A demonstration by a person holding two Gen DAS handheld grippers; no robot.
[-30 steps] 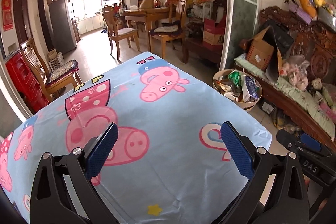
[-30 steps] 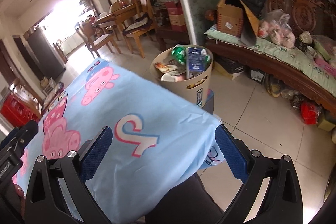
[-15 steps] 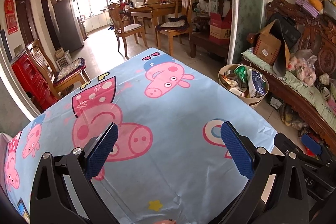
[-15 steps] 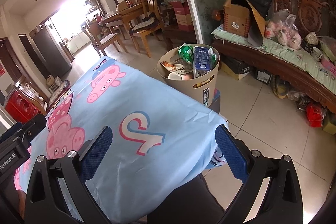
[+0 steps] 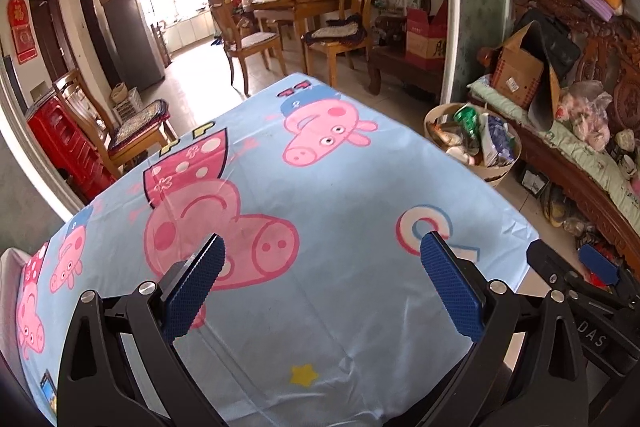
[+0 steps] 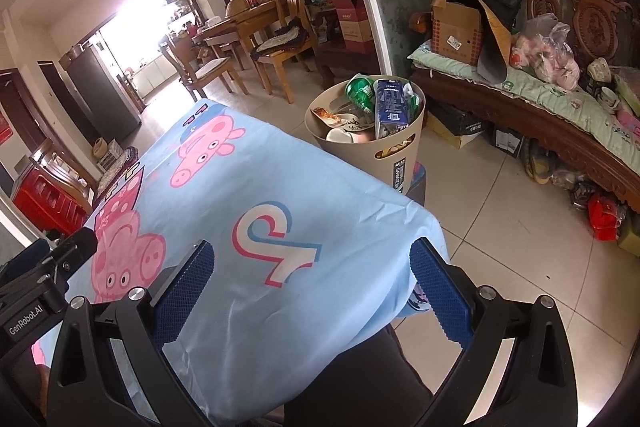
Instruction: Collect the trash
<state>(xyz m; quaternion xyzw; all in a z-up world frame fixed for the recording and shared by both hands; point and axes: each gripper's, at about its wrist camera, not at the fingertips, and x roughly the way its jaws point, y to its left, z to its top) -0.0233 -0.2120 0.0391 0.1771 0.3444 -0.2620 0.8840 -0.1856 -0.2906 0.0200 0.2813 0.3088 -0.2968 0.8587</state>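
Note:
A beige trash bin (image 6: 394,151) stands on the floor past the table's far right side, filled with a green can, a blue carton and wrappers; it also shows in the left wrist view (image 5: 500,169). My left gripper (image 5: 320,285) is open and empty above the near part of the blue cartoon-pig tablecloth (image 5: 320,187). My right gripper (image 6: 312,291) is open and empty over the table's near right corner (image 6: 420,223). I see no loose trash on the cloth.
A carved wooden sofa (image 6: 560,131) with a cardboard box (image 6: 460,27), bags and cups runs along the right. Wooden dining chairs and a table (image 5: 304,11) stand beyond. A red crate (image 5: 60,143) and a chair stand at the left. Tiled floor (image 6: 500,247) lies right of the table.
Both grippers have pulled back and risen slightly, so more of the tablecloth and the bin show. Both stay open and empty.

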